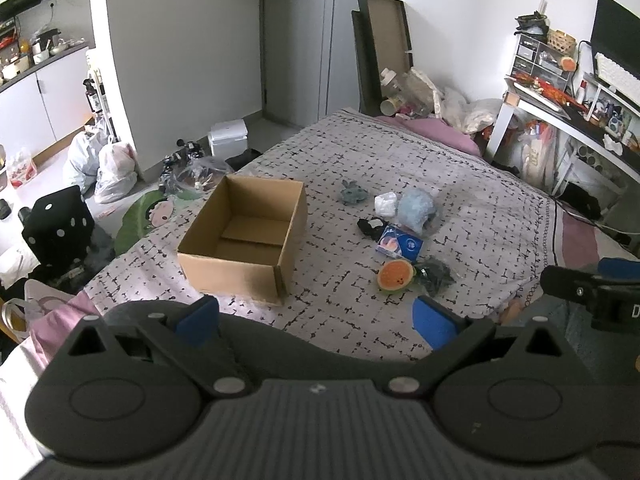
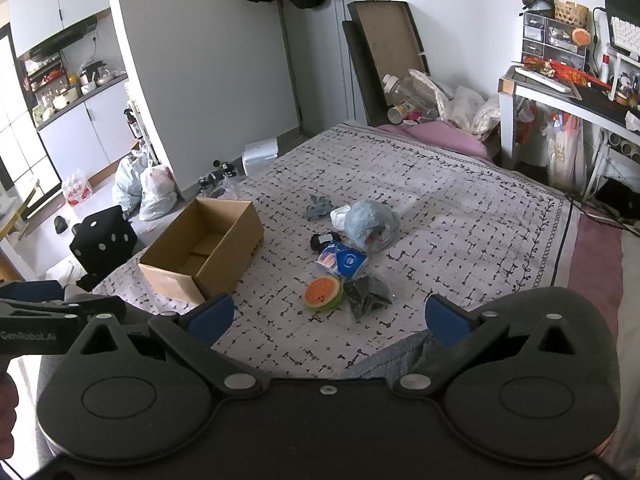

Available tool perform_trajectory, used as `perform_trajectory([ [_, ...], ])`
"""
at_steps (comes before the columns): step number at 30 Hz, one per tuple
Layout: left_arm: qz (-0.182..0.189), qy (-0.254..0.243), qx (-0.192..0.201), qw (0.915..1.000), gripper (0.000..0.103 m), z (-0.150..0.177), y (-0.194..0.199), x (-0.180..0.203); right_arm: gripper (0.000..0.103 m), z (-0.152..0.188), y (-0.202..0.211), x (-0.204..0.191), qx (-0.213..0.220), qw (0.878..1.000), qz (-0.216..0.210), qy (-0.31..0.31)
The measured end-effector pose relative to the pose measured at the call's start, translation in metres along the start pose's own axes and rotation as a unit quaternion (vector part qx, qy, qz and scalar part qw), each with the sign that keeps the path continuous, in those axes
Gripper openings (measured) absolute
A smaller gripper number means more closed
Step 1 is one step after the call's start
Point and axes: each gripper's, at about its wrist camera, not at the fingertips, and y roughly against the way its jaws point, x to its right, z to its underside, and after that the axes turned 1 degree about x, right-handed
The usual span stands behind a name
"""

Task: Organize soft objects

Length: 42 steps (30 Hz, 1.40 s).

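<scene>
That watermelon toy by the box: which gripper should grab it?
Probably the right gripper: open, with the watermelon toy almost straight ahead. The open left gripper faces the box.

Patterned bed point(image 1: 400, 152), white walls, cluttered desk point(image 1: 568, 108) (right), grey door point(image 1: 296, 40)
</scene>
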Motion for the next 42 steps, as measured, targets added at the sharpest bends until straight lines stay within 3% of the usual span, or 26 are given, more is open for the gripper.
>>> perform_trajectory([
  [20, -0.001, 0.006, -0.003, 1.0000, 0.102, -0.004, -0.009, 0.003, 0.103, 0.000, -0.003, 0.005, -0.003, 1.000, 0.002, -0.001],
  [33, 0.019, 0.011, -0.014, 0.9996, 0.102, -0.011, -0.034, 0.010, 0.103, -0.005, -0.021, 0.015, -0.010, 1.000, 0.005, 0.002],
  [42, 0.032, 0.031, -0.027, 0.9986, 0.102, -0.016, -0.063, 0.014, 0.103, -0.012, -0.046, 0.033, -0.031, 0.999, 0.002, -0.034],
])
